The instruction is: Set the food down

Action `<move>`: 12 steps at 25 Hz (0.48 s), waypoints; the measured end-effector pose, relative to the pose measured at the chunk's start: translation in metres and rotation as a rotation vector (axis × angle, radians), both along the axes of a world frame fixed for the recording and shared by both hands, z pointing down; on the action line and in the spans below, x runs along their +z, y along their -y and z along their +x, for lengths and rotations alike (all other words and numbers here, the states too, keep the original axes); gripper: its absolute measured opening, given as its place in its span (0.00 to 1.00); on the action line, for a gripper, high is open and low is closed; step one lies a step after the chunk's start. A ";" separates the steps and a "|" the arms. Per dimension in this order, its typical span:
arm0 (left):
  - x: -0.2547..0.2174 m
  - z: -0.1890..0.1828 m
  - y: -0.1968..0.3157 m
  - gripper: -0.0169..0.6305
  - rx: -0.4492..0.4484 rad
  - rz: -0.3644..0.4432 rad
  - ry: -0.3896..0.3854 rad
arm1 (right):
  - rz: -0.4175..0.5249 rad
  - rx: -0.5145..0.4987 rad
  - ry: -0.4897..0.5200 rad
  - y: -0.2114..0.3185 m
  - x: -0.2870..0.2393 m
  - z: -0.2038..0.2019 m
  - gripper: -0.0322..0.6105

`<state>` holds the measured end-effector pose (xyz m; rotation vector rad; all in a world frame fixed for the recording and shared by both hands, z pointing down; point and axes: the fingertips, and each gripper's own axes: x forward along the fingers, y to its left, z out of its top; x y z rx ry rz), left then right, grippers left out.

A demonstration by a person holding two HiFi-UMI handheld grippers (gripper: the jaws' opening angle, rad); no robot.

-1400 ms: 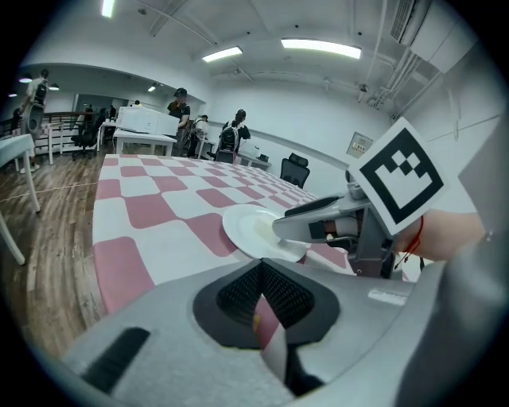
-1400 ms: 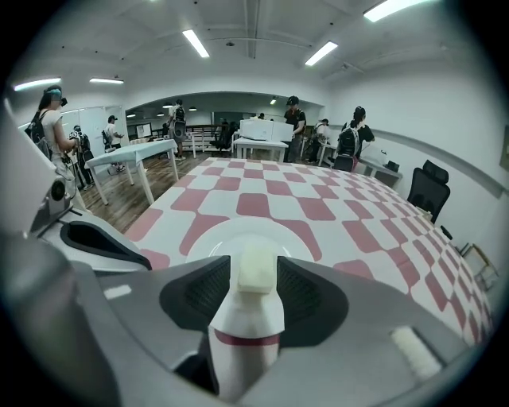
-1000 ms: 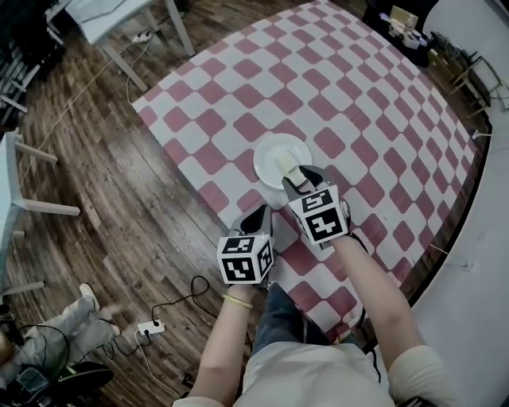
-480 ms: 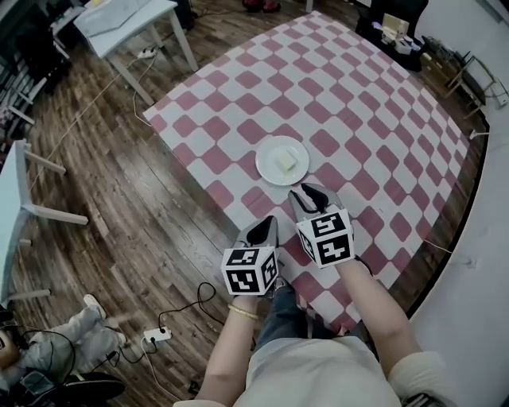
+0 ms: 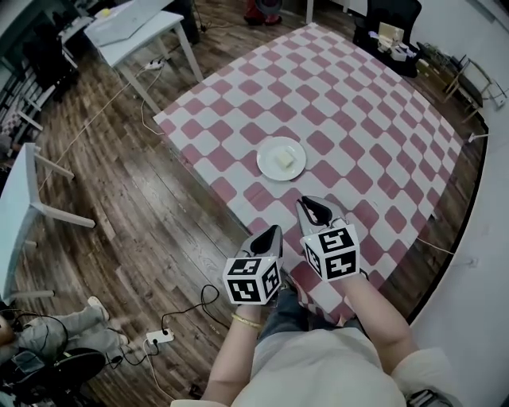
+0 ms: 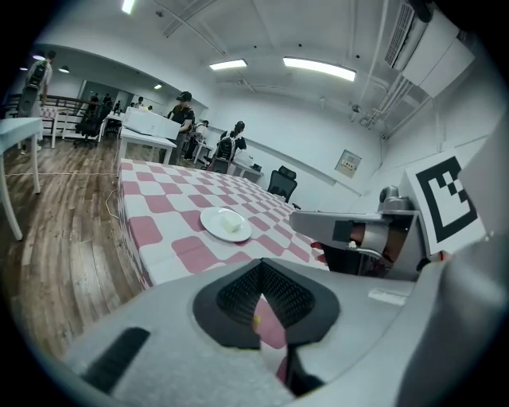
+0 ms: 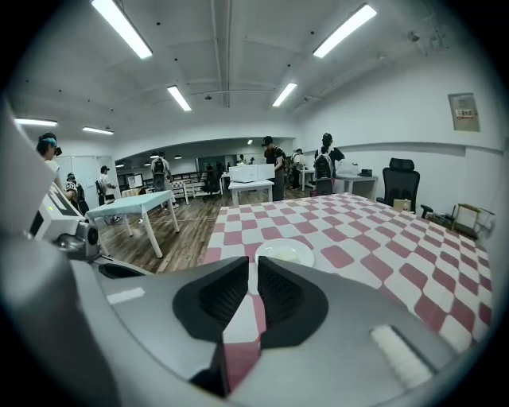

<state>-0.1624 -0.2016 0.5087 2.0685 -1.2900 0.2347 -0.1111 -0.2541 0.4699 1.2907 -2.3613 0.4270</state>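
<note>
A pale piece of food [image 5: 285, 160] lies on a white plate [image 5: 269, 149] on the red-and-white checked table. Both grippers hang near the table's front edge, well short of the plate. My right gripper [image 5: 312, 205] points at the plate; its jaws are closing, with a narrow gap and nothing between them. In the right gripper view [image 7: 253, 266] the plate [image 7: 270, 251] lies straight ahead. My left gripper [image 5: 273, 231] is shut and empty, fingertips touching. The left gripper view [image 6: 260, 266] has the plate [image 6: 213, 225] and food [image 6: 231, 225] ahead on the left.
The checked cloth [image 5: 374, 143] covers a wide table running away to the right. White tables stand at the back left [image 5: 127, 24] and left [image 5: 16, 207] on the wooden floor. A power strip and cable [image 5: 157, 339] lie by the person's feet. A chair [image 5: 394, 32] stands beyond the table.
The right gripper has drawn back from the plate, leaving the food on it, and its jaws have narrowed. The left gripper has also moved back toward the table's front edge.
</note>
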 end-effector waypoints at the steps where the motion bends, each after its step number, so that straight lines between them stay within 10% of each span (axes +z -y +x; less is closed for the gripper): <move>1: -0.003 0.001 -0.004 0.03 -0.003 0.002 -0.002 | 0.002 -0.004 0.006 -0.006 -0.003 0.001 0.11; 12: -0.040 0.044 -0.058 0.03 -0.036 0.058 -0.003 | 0.017 -0.080 0.067 -0.073 -0.031 0.041 0.06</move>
